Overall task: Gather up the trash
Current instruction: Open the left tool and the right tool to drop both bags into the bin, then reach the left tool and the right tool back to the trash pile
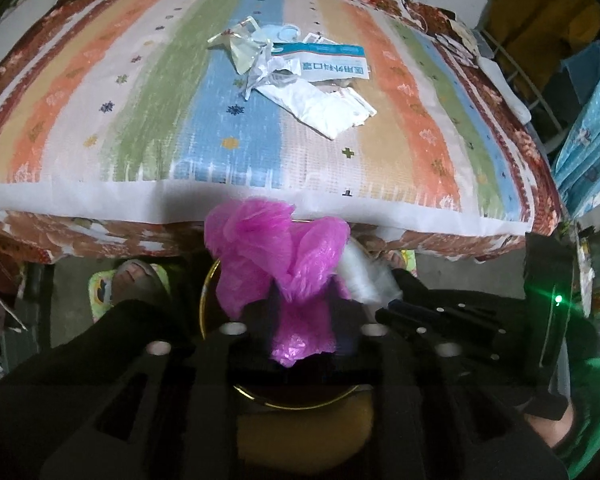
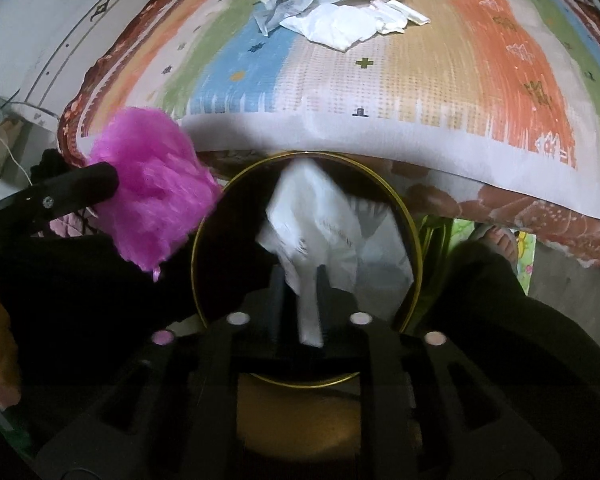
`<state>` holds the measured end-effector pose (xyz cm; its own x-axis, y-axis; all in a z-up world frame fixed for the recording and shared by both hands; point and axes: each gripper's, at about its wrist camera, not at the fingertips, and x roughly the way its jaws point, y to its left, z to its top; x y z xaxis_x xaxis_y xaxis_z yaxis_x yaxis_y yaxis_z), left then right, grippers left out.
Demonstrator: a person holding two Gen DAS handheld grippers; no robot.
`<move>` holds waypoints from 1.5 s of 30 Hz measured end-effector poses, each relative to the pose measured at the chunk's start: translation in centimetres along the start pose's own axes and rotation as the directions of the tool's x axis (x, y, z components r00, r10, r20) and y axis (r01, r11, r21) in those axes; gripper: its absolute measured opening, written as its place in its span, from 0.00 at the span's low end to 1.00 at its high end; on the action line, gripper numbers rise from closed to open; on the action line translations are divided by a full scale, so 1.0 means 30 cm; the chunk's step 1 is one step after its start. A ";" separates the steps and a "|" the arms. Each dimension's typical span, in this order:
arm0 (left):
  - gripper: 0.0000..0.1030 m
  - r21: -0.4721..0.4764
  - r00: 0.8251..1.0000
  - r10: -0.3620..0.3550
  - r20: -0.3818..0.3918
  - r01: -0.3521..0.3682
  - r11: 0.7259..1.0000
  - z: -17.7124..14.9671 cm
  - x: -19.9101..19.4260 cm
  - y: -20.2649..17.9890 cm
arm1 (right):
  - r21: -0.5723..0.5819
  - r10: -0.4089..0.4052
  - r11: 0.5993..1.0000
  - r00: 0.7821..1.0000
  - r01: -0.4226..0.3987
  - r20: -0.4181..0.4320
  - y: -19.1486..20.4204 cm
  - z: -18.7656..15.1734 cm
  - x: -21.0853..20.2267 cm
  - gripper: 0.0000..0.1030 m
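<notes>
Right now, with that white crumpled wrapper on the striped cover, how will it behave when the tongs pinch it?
The white crumpled wrapper looks thin and creased, so probably floppy and light. It lies loosely against the other scraps, so a push would likely drag them along. Its glossy folds suggest it could slip.

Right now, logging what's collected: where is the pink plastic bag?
In the left wrist view, the pink plastic bag sits between the left gripper fingers, over the gold-rimmed bin below the bed edge.
</notes>
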<state>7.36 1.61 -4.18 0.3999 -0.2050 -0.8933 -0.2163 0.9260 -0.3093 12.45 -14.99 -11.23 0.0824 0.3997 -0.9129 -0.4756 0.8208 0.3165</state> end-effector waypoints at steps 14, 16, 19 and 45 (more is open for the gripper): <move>0.61 -0.043 0.998 0.003 0.062 0.000 0.999 0.038 -0.040 0.029 | -0.044 -0.029 0.998 0.995 0.033 0.094 0.013 0.029 -0.063 0.50; 0.65 -0.054 0.997 0.012 0.075 -0.008 0.999 0.051 -0.048 0.040 | -0.053 -0.022 0.998 0.994 0.028 0.109 0.016 0.036 -0.077 0.54; 0.73 -0.074 0.995 0.029 0.097 -0.021 0.997 0.082 -0.061 0.057 | -0.064 -0.016 0.998 0.991 0.024 0.129 0.017 0.052 -0.098 0.57; 0.94 -0.110 0.985 0.127 0.118 -0.114 0.987 0.396 -0.033 0.090 | -0.179 -0.035 0.981 0.971 0.079 0.238 0.038 0.291 -0.204 0.91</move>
<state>16.98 8.08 -0.26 0.4718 -0.0471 -0.8804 -0.3571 0.9028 -0.2396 19.07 -12.94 -3.04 0.3053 0.4562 -0.8359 -0.6163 0.7638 0.1918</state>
